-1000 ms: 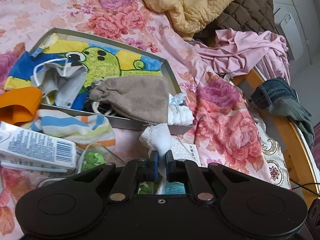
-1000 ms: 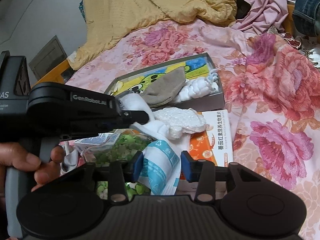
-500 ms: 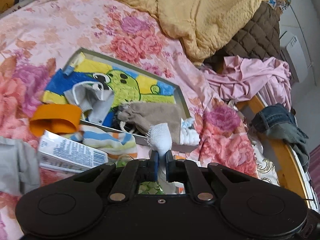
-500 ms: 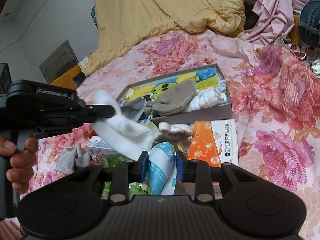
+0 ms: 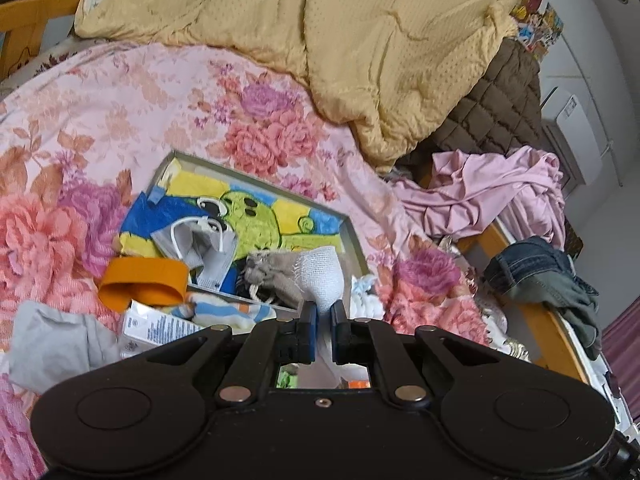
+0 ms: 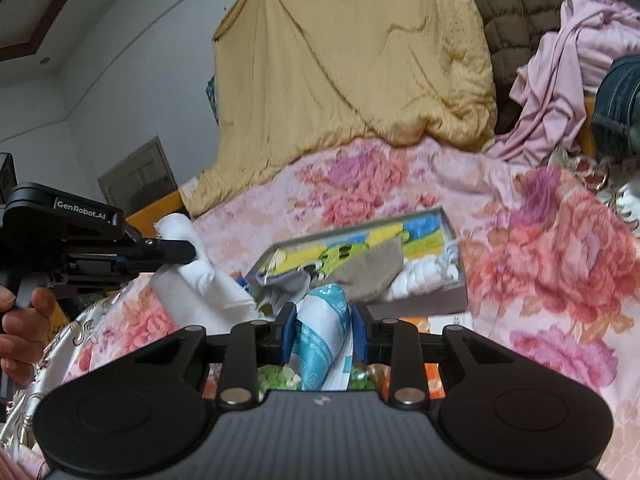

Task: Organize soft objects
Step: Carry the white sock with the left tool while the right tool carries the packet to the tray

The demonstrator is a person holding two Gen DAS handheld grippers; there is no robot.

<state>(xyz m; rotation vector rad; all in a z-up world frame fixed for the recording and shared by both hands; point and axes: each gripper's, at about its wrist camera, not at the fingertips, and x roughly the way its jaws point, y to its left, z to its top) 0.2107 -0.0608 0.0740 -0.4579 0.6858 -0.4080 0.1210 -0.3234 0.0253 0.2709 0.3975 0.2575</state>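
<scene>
My left gripper (image 5: pixel 323 316) is shut on a white cloth (image 5: pixel 323 276) and holds it up above the bed; the right wrist view shows that gripper (image 6: pixel 188 254) at the left with the cloth (image 6: pixel 200 284) hanging from it. My right gripper (image 6: pixel 323 334) is shut on a white and teal plastic bag (image 6: pixel 322 332), lifted off the bed. A grey tray (image 5: pixel 354 236) with a green cartoon picture lies on the bed and holds a grey face mask (image 5: pixel 200 248), a tan drawstring pouch (image 5: pixel 276 276) and a white knitted item (image 6: pixel 424 276).
An orange band (image 5: pixel 144 282), a striped sock (image 5: pixel 224 314), a printed carton (image 5: pixel 160 326) and a grey cloth (image 5: pixel 56 346) lie beside the tray. A yellow quilt (image 5: pixel 360 48), brown quilted cover (image 5: pixel 492 112), pink garment (image 5: pixel 488 196) and jeans (image 5: pixel 536 268) lie behind and right.
Both grippers rose well above the bed. The left lifted the white cloth clear of the pile. The right closed on the teal and white bag and raised it.
</scene>
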